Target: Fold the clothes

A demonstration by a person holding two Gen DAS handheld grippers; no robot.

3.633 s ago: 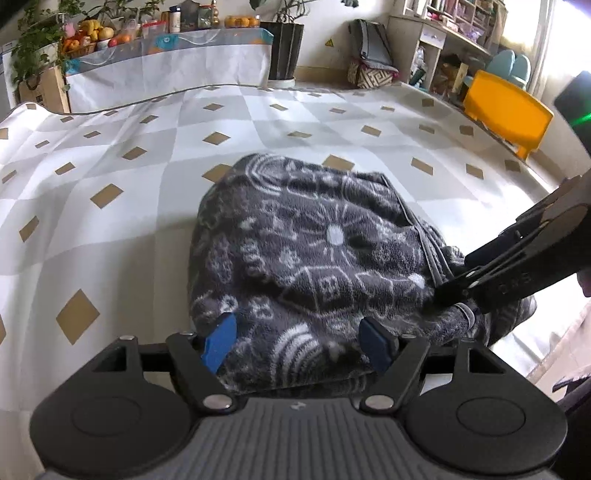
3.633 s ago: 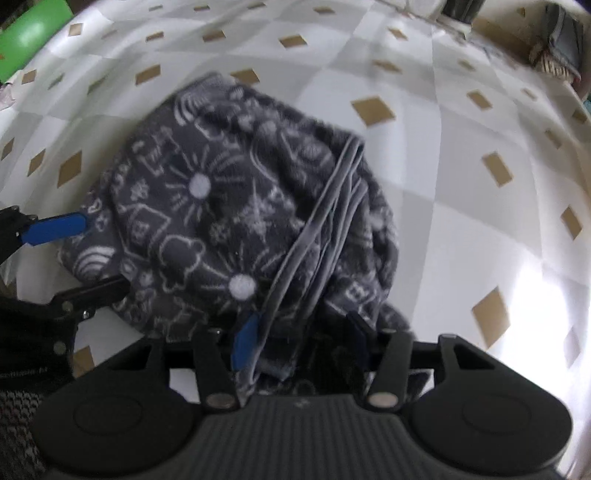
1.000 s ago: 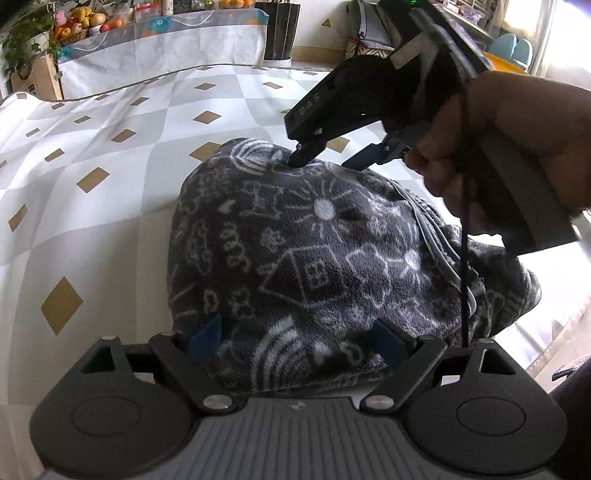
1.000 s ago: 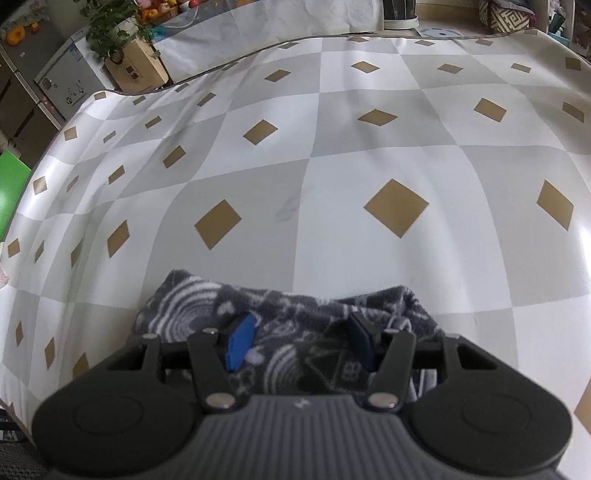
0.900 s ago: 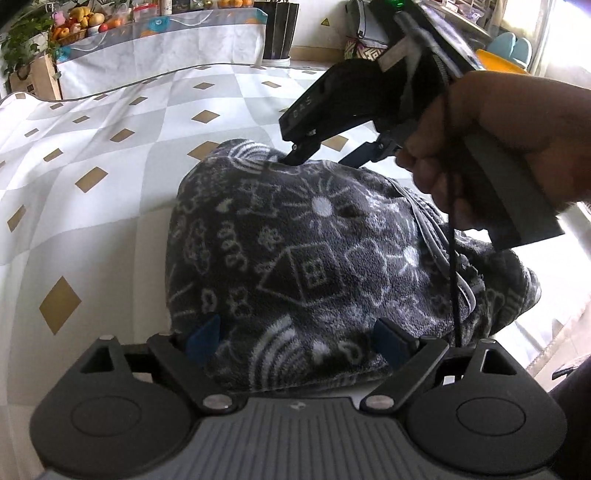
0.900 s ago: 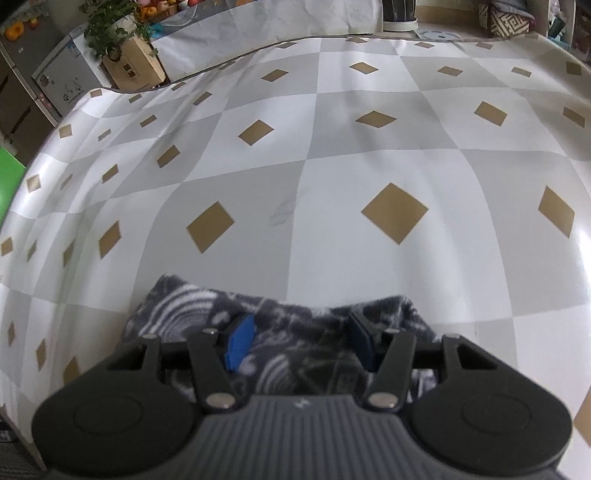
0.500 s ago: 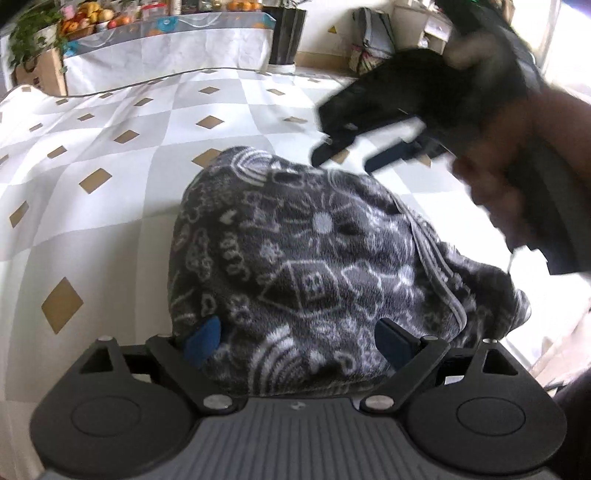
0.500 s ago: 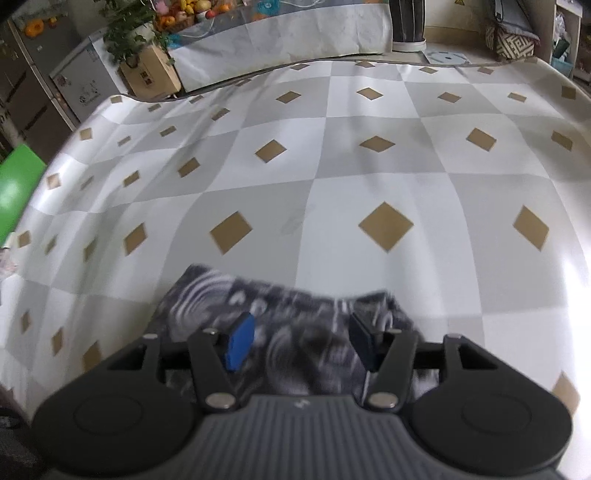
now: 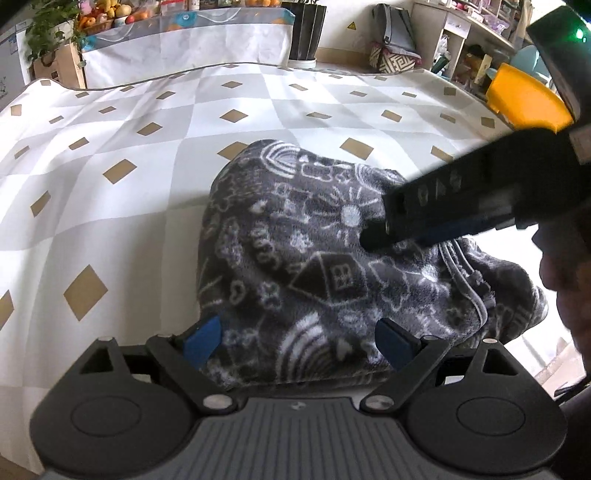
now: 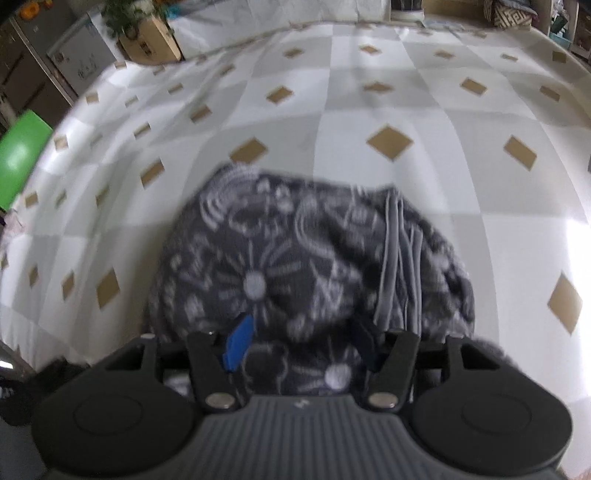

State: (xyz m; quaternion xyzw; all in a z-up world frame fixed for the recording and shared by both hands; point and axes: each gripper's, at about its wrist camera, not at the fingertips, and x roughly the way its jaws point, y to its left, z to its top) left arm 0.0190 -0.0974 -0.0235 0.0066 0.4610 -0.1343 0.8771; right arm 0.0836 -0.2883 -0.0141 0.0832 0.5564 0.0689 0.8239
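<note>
A dark grey fleece garment (image 9: 306, 266) with white doodles lies in a folded bundle on the checked tablecloth (image 9: 122, 206). My left gripper (image 9: 297, 341) stands open at the bundle's near edge, with one blue pad on each side of the cloth and no visible pinch. In the left wrist view my right gripper (image 9: 376, 236) reaches in from the right, low over the middle of the bundle. In the blurred right wrist view that gripper (image 10: 301, 339) is open above the garment (image 10: 295, 266), with nothing gripped. Pale grey seams (image 10: 399, 258) run along the bundle's right side.
A person's hand (image 9: 565, 280) holds the right gripper at the frame's right edge. A yellow chair (image 9: 524, 99) stands beyond the table's right side. A black pot (image 9: 303, 29) and a covered side table with fruit (image 9: 184, 33) are at the back. A green object (image 10: 22, 158) sits left.
My right gripper has come back from the bundle's far edge to over its middle, so its view now shows most of the garment. The left gripper has stayed put.
</note>
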